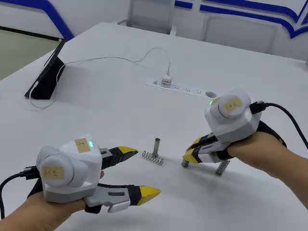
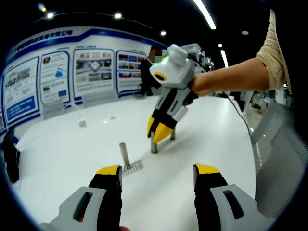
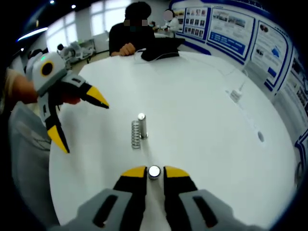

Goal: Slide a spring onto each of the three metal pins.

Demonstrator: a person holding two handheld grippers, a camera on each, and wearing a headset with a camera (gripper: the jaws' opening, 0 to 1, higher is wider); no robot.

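Note:
A bare metal pin stands upright mid-table, and a loose spring lies at its foot. My right gripper has its jaws closed around a second pin that wears a spring. A third pin with a spring on it stands under the right hand. My left gripper is open with nothing in it, close to the bare pin.
A white power strip with a plugged-in charger lies farther back on the white table. A dark tablet leans at the far left. A grey chair stands behind the table. A person sits at the far end.

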